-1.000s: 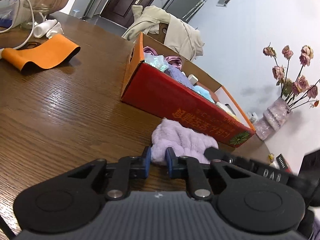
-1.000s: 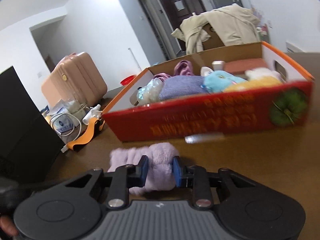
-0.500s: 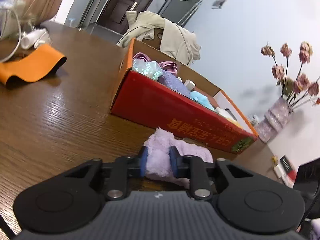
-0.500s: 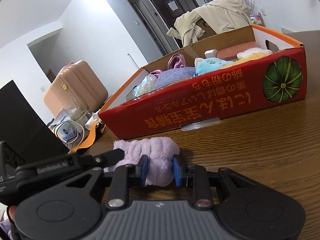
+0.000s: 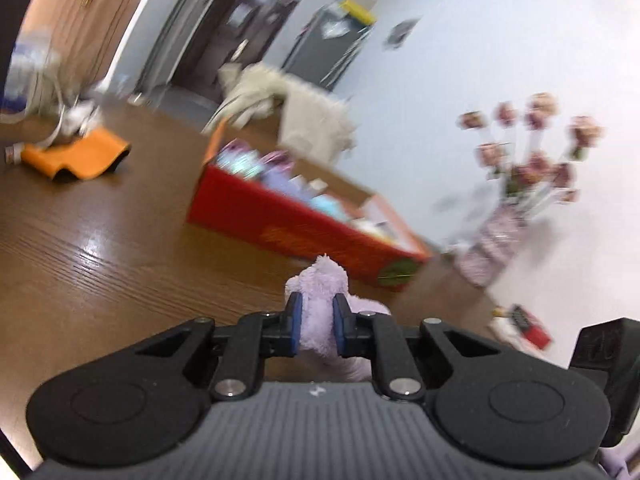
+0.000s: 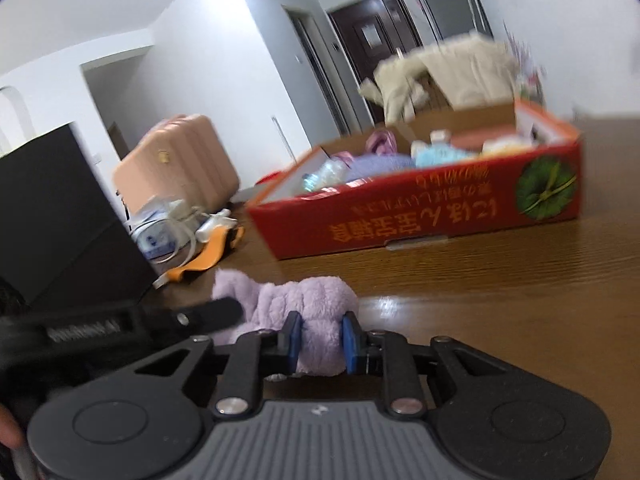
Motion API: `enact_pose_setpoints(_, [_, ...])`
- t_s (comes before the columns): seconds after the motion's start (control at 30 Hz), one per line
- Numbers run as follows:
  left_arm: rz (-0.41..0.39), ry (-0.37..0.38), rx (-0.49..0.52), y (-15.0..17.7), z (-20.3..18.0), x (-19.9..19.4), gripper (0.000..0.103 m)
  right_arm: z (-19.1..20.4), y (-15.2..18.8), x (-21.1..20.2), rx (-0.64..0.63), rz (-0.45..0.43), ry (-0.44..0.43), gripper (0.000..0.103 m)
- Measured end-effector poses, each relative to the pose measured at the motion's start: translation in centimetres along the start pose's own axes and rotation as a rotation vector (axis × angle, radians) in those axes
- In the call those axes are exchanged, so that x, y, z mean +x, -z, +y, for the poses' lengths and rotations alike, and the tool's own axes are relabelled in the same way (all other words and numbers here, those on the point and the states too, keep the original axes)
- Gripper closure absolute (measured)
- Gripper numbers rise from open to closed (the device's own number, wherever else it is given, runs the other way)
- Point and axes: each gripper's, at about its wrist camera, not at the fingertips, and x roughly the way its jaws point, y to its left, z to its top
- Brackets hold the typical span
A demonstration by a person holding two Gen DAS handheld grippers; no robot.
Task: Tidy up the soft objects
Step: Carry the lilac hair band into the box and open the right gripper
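A fluffy lilac cloth point(image 5: 320, 296) point(image 6: 308, 300) is held at both ends. My left gripper point(image 5: 316, 330) is shut on one end and my right gripper point(image 6: 320, 342) is shut on the other. The cloth hangs just above the brown wooden table point(image 5: 100, 248), in front of a red cardboard box point(image 5: 296, 228) point(image 6: 420, 216) filled with soft things. The left gripper's finger also shows in the right wrist view point(image 6: 216, 316).
An orange strap point(image 5: 76, 156) and white cables point(image 6: 176, 220) lie at the table's far left. A vase of dried roses point(image 5: 500, 224) stands right of the box. A black box point(image 6: 60, 220) sits at my left. A pink suitcase point(image 6: 176, 164) stands behind.
Both grippers have lifted the lilac cloth off the table and drawn back from the red box, which now looks farther away. Both views are blurred by motion.
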Motion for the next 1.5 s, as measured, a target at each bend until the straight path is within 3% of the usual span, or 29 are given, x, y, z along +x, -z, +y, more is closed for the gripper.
enact_pose_setpoints(0.1, [-0.065, 0.054, 0.048, 0.9, -2.8, -3.6, 0.087, 2.1, 1.0, -5.5, -0.065, -0.052, -0.002, 0.082])
enact_pose_setpoints(0.23, [-0.086, 0.077, 0.100, 0.6, -5.1, -4.4, 0.087, 3.3, 1.5, -10.2, -0.122, -0.118, -0.006, 0.082])
enact_pose_setpoints(0.43, [-0.061, 0.083, 0.092, 0.0, -5.7, -2.6, 0.087, 1.9, 0.6, -11.1, -0.083, -0.136, 0.009, 0.082])
enact_pose_setpoints(0.6, [-0.062, 0.086, 0.118, -2.6, -6.2, -0.2, 0.087, 0.9, -1.3, -9.9, -0.076, -0.133, 0.008, 0.082])
enact_pose_setpoints(0.73, [-0.051, 0.116, 0.108, -6.3, -5.8, 4.2, 0.087, -0.2, -4.8, -7.7, -0.096, -0.154, 0.017, 0.082])
enact_pose_setpoints(0.93, [0.080, 0.152, -0.122, -11.8, -1.2, 14.3, 0.087, -4.2, -11.7, -1.2, -0.057, -0.098, 0.061, 0.082])
enact_pose_setpoints(1.07, [0.124, 0.071, -0.160, -12.9, 1.2, 19.7, 0.087, -6.7, -15.4, 4.4, -0.020, 0.001, 0.088, 0.082])
enact_pose_setpoints(1.23, [0.235, -0.041, -0.118, -11.4, 2.3, 23.9, 0.087, -8.0, -16.8, 11.4, -0.038, 0.168, 0.154, 0.082])
enact_pose_setpoints(1.37, [0.208, -0.080, 0.026, -10.3, 1.2, 24.1, 0.089, -7.9, -16.2, 14.3, -0.127, 0.257, 0.220, 0.082])
enact_pose_setpoints(1.47, [0.200, -0.092, 0.018, -10.4, 1.7, 23.8, 0.088, -7.7, -15.7, 16.4, -0.177, 0.343, 0.244, 0.081])
enact_pose_setpoints(1.5, [0.199, -0.093, 0.024, -10.4, 1.7, 23.7, 0.088, -8.2, -15.7, 16.7, -0.138, 0.352, 0.199, 0.081])
